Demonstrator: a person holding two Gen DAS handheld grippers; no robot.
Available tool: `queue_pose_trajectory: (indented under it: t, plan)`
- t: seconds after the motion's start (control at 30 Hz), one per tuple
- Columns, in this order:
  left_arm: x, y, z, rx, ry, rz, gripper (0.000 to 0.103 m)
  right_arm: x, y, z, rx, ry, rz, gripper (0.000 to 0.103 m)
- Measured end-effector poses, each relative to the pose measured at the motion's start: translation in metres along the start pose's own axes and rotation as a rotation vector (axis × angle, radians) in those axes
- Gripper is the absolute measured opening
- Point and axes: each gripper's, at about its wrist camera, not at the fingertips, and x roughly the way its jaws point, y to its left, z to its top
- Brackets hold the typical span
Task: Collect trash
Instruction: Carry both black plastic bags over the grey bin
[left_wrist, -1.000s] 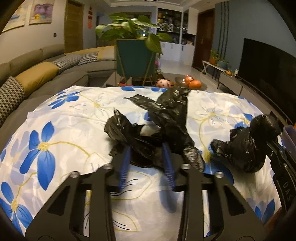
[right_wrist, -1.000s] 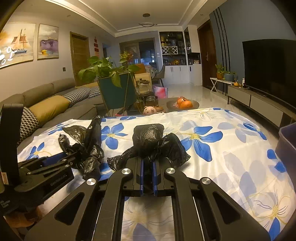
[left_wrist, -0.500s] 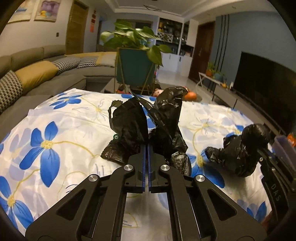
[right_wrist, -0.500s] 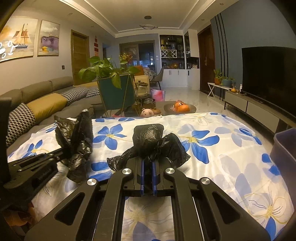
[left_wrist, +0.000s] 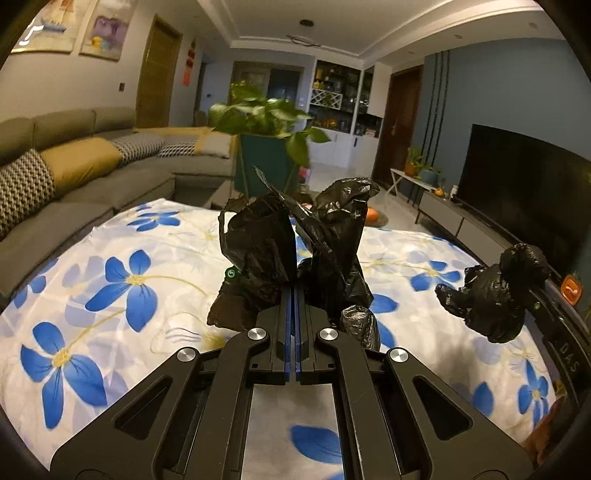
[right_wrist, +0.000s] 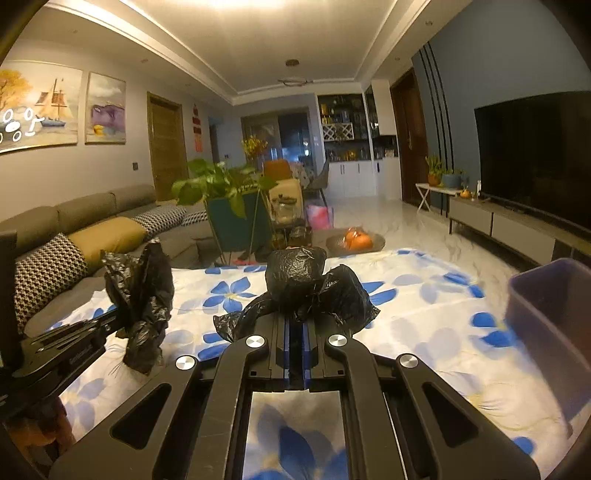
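Both jaws are pressed together, the left gripper (left_wrist: 294, 295) pinching a loose black plastic bag (left_wrist: 291, 243), the right gripper (right_wrist: 294, 325) a knotted black bag (right_wrist: 301, 286). The thin film could slip or tear before reaching the purple bin (right_wrist: 554, 317); the loose bag's dangling tail may snag the floral cloth (left_wrist: 129, 280).

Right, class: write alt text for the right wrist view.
The right tool is shut on a knotted black trash bag above a blue-flowered cloth; at left, the left tool grips another crumpled bag, and a purple bin stands right.

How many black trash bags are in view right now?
2. One loose black bag is pinched in the left tool; one knotted black bag is in the right tool. None visible on the cloth.
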Motion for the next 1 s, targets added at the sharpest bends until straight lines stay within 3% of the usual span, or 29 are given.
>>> queue_pose_trajectory:
  t: [0.53,1.0]
  plan:
    - [-0.048,-0.128,-0.008,0.151,-0.042,-0.152,0.0,-0.093,-0.074,-0.005,-0.012,-0.043,-0.124,0.006]
    - [-0.036,-0.237,-0.014,0.253,-0.039,-0.34,0.0,-0.134,-0.156,-0.002,0.046,-0.098,-0.315,0.006]
